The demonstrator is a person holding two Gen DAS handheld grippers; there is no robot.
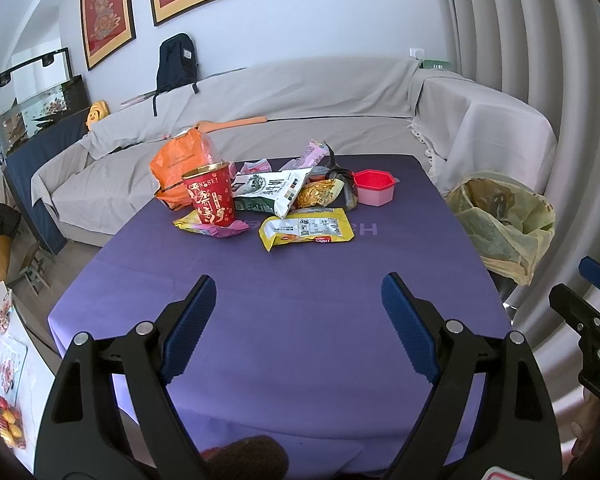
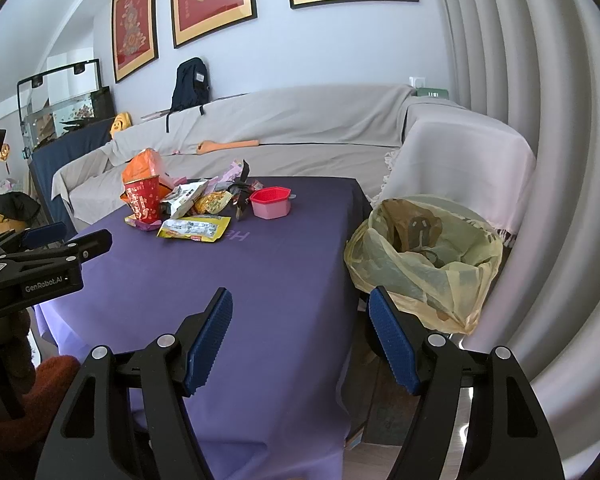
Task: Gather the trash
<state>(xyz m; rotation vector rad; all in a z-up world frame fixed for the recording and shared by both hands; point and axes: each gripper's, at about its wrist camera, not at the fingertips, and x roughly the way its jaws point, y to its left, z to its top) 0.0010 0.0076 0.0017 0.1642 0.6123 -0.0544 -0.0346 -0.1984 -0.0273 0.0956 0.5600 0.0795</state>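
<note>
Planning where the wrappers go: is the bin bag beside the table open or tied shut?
Open. The yellowish bin bag gapes upward with its rim spread wide, and its inside shows in both views. It sits off the purple table's right edge.

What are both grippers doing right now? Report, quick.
Left gripper: open, holding nothing, above the purple table.
Right gripper: open, holding nothing, at the table's edge.
</note>
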